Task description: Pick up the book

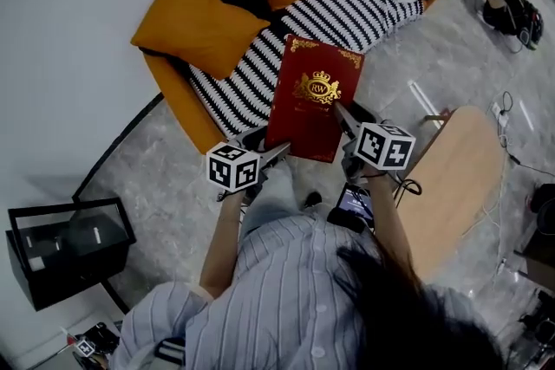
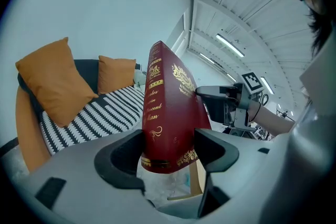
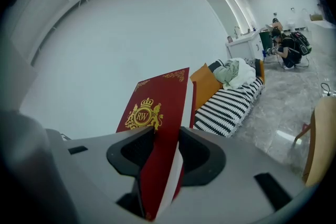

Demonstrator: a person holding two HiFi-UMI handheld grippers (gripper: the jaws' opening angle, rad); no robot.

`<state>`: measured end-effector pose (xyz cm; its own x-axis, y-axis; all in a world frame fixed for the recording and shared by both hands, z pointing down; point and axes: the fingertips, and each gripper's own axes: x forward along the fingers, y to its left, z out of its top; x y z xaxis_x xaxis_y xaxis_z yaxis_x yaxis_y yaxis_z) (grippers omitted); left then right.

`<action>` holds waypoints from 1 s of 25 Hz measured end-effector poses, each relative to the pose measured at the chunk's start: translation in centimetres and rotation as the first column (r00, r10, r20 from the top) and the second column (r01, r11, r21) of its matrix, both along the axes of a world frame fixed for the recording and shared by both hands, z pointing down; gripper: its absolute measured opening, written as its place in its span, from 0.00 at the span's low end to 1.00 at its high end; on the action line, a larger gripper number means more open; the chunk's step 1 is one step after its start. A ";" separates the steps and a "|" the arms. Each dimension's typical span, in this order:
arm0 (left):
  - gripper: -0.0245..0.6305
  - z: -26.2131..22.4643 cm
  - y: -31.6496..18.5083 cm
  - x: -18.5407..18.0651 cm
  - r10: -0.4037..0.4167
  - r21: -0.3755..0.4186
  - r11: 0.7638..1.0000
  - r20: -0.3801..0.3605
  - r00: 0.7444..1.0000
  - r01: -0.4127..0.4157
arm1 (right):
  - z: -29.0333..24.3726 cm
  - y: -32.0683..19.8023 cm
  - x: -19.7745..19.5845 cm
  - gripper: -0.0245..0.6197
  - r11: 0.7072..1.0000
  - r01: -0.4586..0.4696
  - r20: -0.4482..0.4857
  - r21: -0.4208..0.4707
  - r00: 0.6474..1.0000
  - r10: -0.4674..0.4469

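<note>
The left tongs (image 2: 168, 148) and right tongs (image 3: 160, 150) each clamp the book (image 1: 314, 95), held in the air near the sofa (image 1: 347, 13).

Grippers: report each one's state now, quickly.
Left gripper: shut on the red book.
Right gripper: shut on the same red book.

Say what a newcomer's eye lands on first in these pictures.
The red book with its gold crest stands out in the middle of the head view. The left gripper holds its lower corner and the right gripper its right edge. Behind it lies the black-and-white striped sofa with a big orange cushion at its left end.
</note>
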<state>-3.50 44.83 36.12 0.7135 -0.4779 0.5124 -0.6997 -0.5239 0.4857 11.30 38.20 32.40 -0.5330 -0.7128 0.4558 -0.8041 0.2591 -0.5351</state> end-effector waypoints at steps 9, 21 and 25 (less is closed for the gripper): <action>0.52 -0.2 6.9 2.3 -0.035 0.017 0.999 0.009 0.999 0.035 | -0.3 6.5 2.1 0.28 0.999 0.030 0.013 0.023 0.999 -0.030; 0.52 -0.1 11.2 3.1 -0.058 0.012 0.998 0.012 0.998 0.058 | -0.2 10.4 2.6 0.28 0.998 0.055 0.013 0.023 0.998 -0.055; 0.52 -0.6 11.5 3.1 -0.067 0.013 0.998 0.016 0.998 0.067 | -0.6 10.6 2.6 0.28 0.998 0.066 0.012 0.026 0.998 -0.066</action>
<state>-0.36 56.36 35.52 0.6713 -0.5307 0.5174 -0.7412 -0.4814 0.4679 13.90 48.79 31.75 -0.5848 -0.6872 0.4310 -0.7779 0.3247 -0.5380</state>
